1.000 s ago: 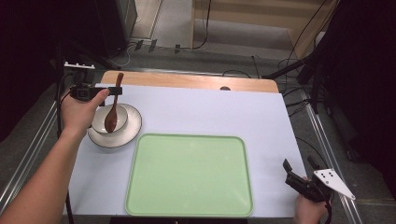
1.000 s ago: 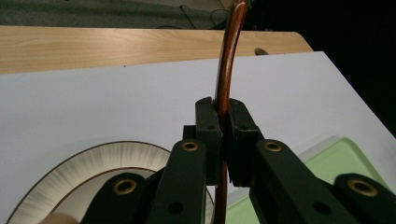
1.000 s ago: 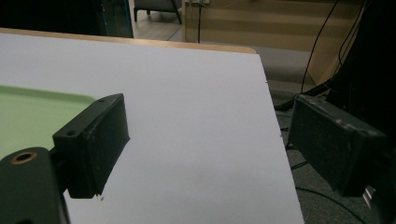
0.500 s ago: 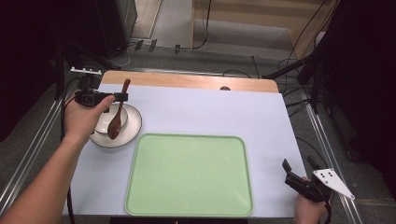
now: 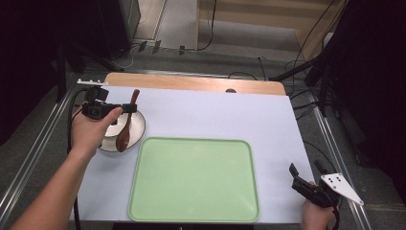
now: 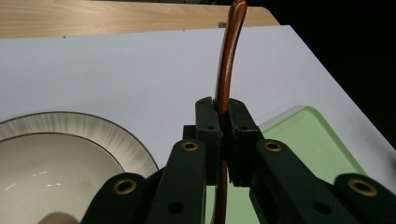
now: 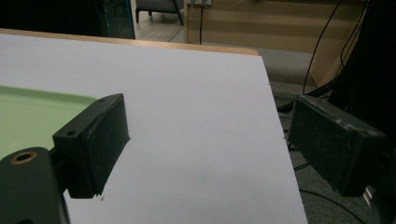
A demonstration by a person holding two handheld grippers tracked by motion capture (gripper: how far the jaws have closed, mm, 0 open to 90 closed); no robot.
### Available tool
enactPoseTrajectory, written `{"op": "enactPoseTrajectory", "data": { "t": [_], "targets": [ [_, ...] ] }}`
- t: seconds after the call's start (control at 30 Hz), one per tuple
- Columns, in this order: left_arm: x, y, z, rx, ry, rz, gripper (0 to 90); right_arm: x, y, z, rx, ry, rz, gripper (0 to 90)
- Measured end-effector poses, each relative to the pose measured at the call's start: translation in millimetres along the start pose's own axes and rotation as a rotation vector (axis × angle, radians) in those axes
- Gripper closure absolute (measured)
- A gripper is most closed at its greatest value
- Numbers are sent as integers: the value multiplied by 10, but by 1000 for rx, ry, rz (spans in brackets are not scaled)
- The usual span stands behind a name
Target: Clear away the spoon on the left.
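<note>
White table (image 5: 210,115) is bearing a plate (image 5: 136,128); left gripper (image 5: 125,109) is pinching a wooden spoon (image 5: 126,129) above it; right gripper (image 5: 306,176) is resting spread.

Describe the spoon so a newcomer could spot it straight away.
Start at the big green tray in the middle of the white table, then go to the white bowl off its far left corner. The spoon hangs over that bowl, clamped in the left tool: the one dark brown wooden thing there.
</note>
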State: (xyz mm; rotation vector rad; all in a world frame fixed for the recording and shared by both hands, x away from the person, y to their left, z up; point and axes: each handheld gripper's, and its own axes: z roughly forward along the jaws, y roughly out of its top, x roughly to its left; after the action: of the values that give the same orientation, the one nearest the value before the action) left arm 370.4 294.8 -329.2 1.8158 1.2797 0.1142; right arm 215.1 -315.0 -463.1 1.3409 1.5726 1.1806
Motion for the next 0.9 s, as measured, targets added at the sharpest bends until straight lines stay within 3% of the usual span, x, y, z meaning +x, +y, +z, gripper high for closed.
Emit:
{"op": "enactPoseTrajectory", "data": {
  "t": [0.4,0.9],
  "targets": [
    [-100,-136,35,3,-34,-18,860,7,2,5,0,2,0,132],
    [-279,-314,156,27,-56,1,860,4,3,6,-1,1,-1,132]
  ]
}}
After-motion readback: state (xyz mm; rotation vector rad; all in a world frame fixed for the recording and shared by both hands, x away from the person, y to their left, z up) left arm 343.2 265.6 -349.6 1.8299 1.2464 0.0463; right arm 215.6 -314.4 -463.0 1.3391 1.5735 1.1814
